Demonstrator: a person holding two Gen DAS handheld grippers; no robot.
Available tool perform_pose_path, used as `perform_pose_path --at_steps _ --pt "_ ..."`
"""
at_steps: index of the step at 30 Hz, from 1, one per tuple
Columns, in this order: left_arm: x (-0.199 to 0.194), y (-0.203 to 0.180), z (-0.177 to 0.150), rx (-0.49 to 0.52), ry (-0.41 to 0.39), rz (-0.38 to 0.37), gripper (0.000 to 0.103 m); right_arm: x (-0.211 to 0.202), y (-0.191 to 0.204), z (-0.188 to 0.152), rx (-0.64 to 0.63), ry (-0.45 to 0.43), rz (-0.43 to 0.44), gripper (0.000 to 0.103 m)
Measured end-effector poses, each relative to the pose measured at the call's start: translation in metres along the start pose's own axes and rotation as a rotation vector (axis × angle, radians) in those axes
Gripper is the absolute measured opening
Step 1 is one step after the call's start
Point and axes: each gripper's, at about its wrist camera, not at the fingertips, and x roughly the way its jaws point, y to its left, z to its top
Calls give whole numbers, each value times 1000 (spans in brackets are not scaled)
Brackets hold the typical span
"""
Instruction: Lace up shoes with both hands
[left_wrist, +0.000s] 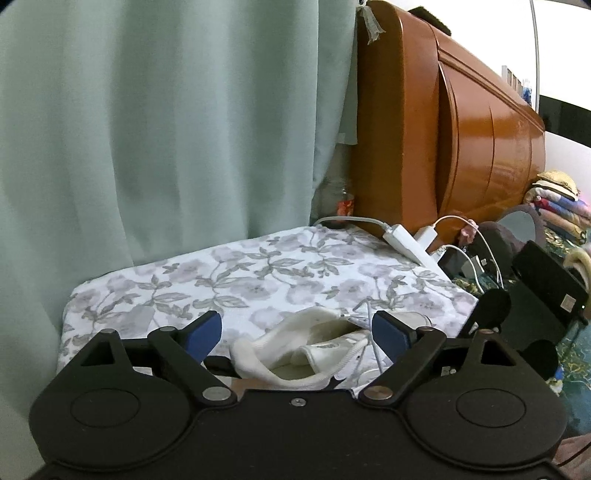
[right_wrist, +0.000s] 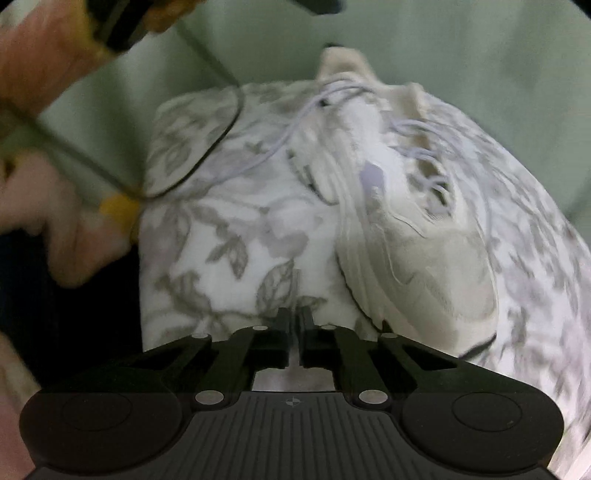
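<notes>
White shoe (left_wrist: 295, 350) laid on floral cloth (left_wrist: 258, 266), heel collar nearest left gripper (left_wrist: 297, 328). Left jaws spread wide, collar flanked, not pressed. Right gripper (right_wrist: 294, 328) clenched, nothing seen between pads, held over cloth near shoe toe. White laces (right_wrist: 291, 136) trailed loose leftward from eyelets.

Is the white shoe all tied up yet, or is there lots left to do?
Not tied yet. Already done: the white shoe lies on the flowery cloth, and some lace seems threaded across its top, though that view is blurry. In hand: nothing; the left gripper is open around the shoe's heel opening, and the right gripper is shut with nothing between its fingers. Left: a loose lace trails over the cloth, with no bow visible.
</notes>
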Motion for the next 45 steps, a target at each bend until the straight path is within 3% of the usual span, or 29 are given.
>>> perform_pose_path --at_steps 4,8,10,11,14,16,23,26,36,45 --pt "10 4 7 25 14 -19 88 -40 -25 -15 235 -172 -92 2" --pt "26 8 18 86 49 -62 88 -97 -68 -28 361 -311 -359 2" --pt "39 8 24 151 93 -100 88 -122 -90 -28 375 -345 -488 2" --pt "47 7 27 191 122 -118 88 -130 -98 -25 359 -355 -511 2" --pt "71 9 34 300 213 -165 85 -131 -103 -3 243 -357 -450 2" --pt "86 16 40 348 267 -179 74 -114 -97 16 139 -322 -363 2" --pt "110 19 46 477 373 -313 54 -56 -81 60 -139 -209 -90 2" --pt "116 14 42 478 377 -380 27 -42 -76 69 -211 -169 -12 2" --pt "110 35 28 358 231 -433 25 -23 -79 85 -322 -89 102 2" --pt "115 45 28 285 201 -442 26 -19 -83 87 -328 -88 115 2"
